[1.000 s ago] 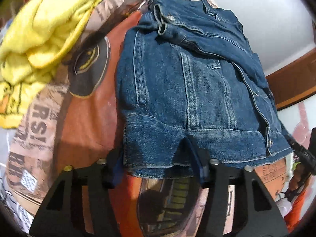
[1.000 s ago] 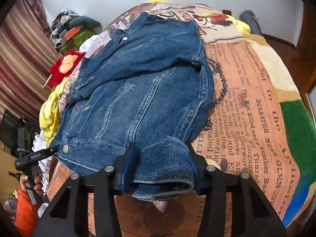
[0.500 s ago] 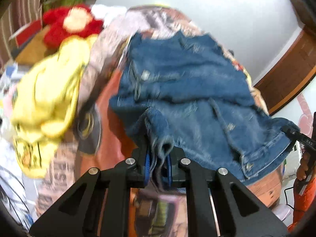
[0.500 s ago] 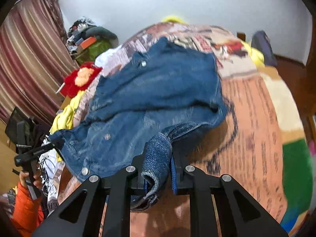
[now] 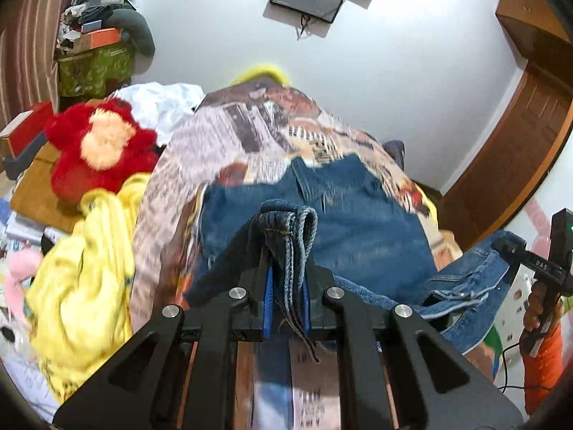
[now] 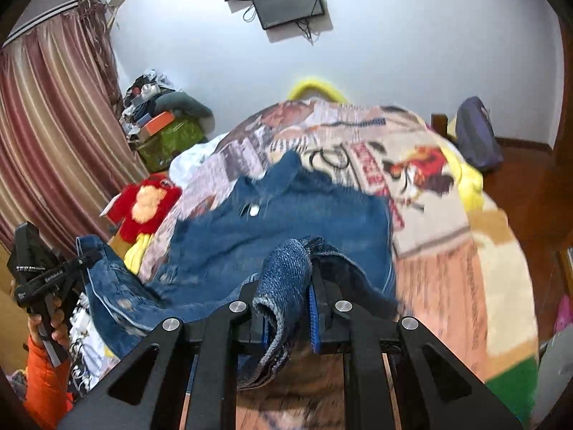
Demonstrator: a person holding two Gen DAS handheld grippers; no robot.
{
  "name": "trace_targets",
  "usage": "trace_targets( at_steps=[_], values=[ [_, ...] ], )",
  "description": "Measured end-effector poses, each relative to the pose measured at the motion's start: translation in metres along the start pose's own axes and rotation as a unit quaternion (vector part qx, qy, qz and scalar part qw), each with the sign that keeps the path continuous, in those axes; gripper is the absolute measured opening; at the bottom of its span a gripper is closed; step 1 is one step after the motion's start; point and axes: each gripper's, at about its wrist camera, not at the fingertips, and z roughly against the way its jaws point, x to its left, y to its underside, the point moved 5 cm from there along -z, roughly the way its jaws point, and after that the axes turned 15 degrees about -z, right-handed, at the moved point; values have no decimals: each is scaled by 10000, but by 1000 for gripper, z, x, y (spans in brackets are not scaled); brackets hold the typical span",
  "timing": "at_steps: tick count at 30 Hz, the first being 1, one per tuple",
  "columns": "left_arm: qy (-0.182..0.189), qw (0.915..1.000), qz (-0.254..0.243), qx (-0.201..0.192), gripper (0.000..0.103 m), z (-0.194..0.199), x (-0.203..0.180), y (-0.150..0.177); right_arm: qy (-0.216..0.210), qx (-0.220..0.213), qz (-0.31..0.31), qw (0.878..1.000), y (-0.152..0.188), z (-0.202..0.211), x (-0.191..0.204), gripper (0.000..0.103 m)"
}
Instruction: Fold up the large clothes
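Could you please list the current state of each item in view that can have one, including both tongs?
Left tongs: shut on the jacket's hem.
Right tongs: shut on another bunch of the same hem.
Blue denim jacket: near edge lifted, far part lying on the bed.
Newspaper-print orange bedspread: spread flat.
Yellow crumpled garment: heaped, unfolded.
Red plush toy: lying beside the bed.
Small wall-mounted monitor: dark.

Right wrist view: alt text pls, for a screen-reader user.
The right tongs are shut on a bunched hem of a blue denim jacket, lifting it off a newspaper-print bedspread. A red plush toy lies at left.
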Motion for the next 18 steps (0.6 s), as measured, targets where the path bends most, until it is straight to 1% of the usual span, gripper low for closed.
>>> trace_targets(
  at_steps=[3, 7, 10, 14, 18],
  values=[
    [33, 9998, 188, -50, 12, -20, 14, -25, 15, -74, -33, 10000, -28, -16, 2, 13],
    [-14, 9992, 394, -23, 11, -48, 30, -47, 42, -110, -183, 9998, -60, -45, -1, 13],
    [147, 9984, 540, 81, 11, -75, 41, -64, 151, -120, -278, 9994, -81, -75, -5, 13],
    [134, 9974, 671, 216, 11, -113, 55, -78, 343, -21, -516, 9981, -99, -125, -22, 13],
    [-84, 9974, 585, 418, 11, -149, 64, -81, 521, 185, -755, 9956, -104, -172, -42, 13]
  ],
)
